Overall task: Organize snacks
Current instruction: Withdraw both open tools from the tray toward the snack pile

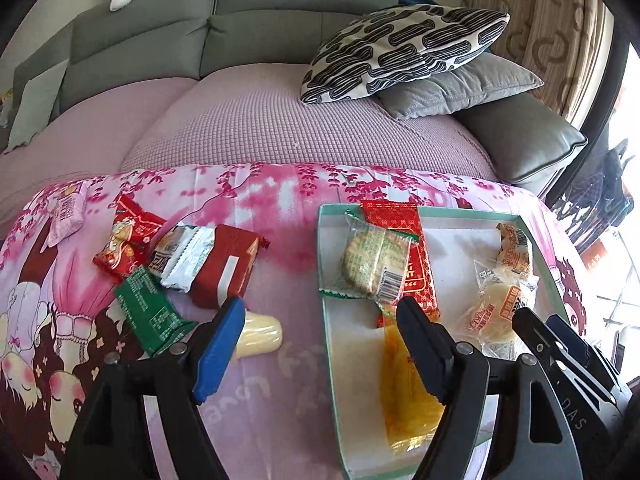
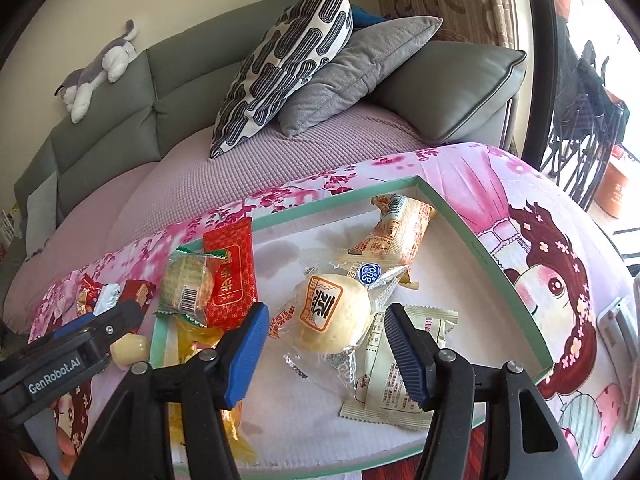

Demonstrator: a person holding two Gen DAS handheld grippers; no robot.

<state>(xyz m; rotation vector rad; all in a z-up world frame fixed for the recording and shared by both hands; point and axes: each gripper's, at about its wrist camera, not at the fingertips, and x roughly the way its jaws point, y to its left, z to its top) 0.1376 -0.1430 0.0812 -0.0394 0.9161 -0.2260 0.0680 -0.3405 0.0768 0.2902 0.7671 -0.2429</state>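
Note:
A shallow green-rimmed box [image 1: 326,280] [image 2: 452,208] lies on a pink cartoon cloth. It holds a red packet [image 1: 404,248], a round cracker pack [image 1: 374,260], a yellow packet [image 1: 404,384], a wrapped bun [image 2: 332,312] and other packs. Loose snacks lie left of it: a pale yellow piece [image 1: 260,334], a green pack [image 1: 150,308], a dark red pack [image 1: 226,264], a silver pack [image 1: 182,256]. My left gripper [image 1: 320,348] is open and empty over the box's left rim. My right gripper [image 2: 324,348] is open and empty over the bun.
A grey sofa [image 1: 256,12] with a mauve cover stands behind the cloth. A patterned pillow [image 1: 404,48] and grey cushions [image 2: 352,68] lie at its right end. A plush toy [image 2: 100,68] sits on the backrest. A pink pack [image 1: 66,212] lies far left.

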